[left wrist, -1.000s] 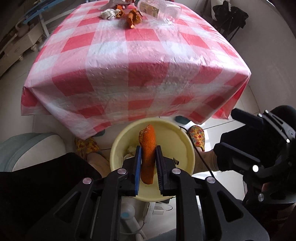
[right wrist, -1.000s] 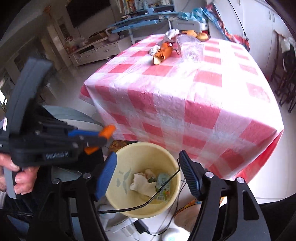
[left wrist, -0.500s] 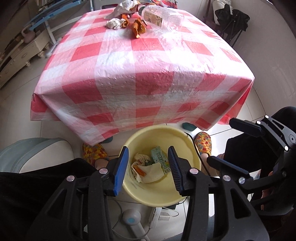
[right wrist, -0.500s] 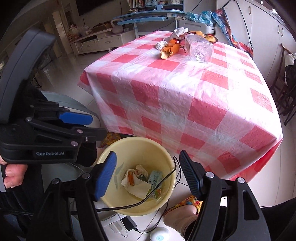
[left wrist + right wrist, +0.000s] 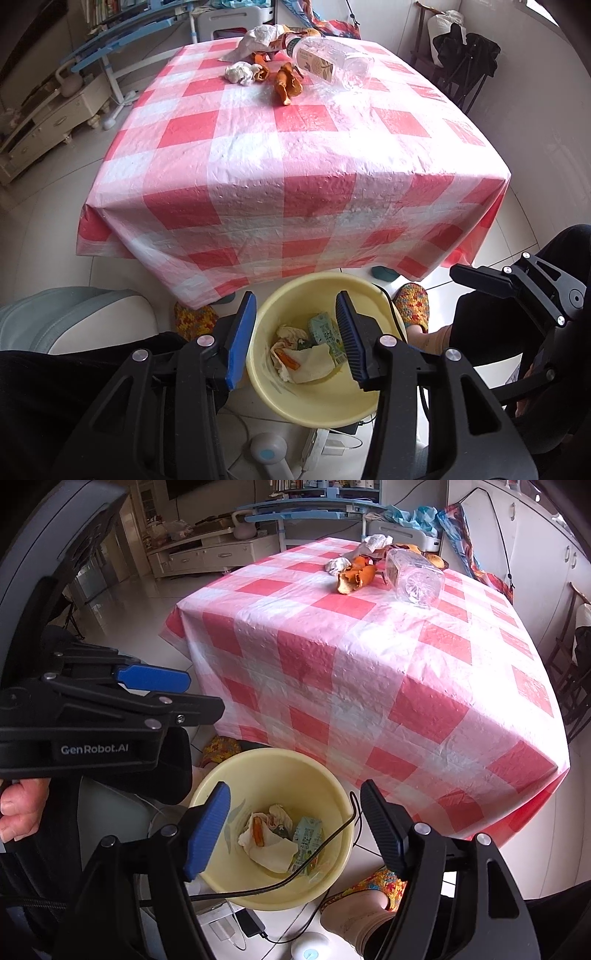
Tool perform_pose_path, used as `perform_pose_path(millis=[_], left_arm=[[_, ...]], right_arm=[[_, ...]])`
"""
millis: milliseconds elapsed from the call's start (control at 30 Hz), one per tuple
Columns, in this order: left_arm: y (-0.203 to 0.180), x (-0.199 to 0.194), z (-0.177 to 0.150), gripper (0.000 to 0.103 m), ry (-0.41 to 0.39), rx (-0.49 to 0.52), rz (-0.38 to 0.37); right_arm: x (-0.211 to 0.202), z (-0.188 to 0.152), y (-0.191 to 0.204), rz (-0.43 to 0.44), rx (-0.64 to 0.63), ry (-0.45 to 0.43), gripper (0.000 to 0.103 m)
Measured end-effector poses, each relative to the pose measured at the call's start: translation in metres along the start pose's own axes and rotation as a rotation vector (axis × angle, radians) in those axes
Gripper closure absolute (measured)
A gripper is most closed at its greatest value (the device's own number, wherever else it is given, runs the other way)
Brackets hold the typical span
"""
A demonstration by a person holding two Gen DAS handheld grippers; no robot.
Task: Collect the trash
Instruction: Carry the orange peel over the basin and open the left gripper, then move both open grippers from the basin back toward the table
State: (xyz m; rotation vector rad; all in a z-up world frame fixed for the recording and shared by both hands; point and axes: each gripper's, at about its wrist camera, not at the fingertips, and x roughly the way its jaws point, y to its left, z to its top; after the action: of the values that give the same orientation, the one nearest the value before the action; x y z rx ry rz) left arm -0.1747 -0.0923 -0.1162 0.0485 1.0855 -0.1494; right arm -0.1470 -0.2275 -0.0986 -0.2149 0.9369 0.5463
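One yellow bin (image 5: 314, 402), one bottle (image 5: 328, 62), two empty tongs (image 5: 295, 332)

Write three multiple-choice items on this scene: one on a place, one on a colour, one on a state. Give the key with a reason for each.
1. Where is the bin?
A. on the table
B. on the floor by the table's near edge
C. on a chair

2. What colour is the peel on the table?
A. orange
B. green
C. purple

3. How does the bottle stand?
A. upright
B. on its side
C. inside the bin

Key: 1 B, the bin sits on the floor just below the hanging cloth. 2 A, the curled peel beside the tissue is orange. 3 B, the clear bottle lies on its side on the table's far part.
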Motion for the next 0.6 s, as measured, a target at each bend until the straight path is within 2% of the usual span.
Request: perform_pose_path(millis=[300,600], left_arm=[[0.002,-0.003,0.006,0.058,-0.028,-0.01,0.008],[0.021,-0.006,0.028,0.054,-0.064,-0.098,0.003]], right_arm=[[-0.005,0.004,0.002,0.001,-0.004,-0.027,0.033],[-0.015,0.023,-0.002,-0.03,-0.042,-0.073,0.033]])
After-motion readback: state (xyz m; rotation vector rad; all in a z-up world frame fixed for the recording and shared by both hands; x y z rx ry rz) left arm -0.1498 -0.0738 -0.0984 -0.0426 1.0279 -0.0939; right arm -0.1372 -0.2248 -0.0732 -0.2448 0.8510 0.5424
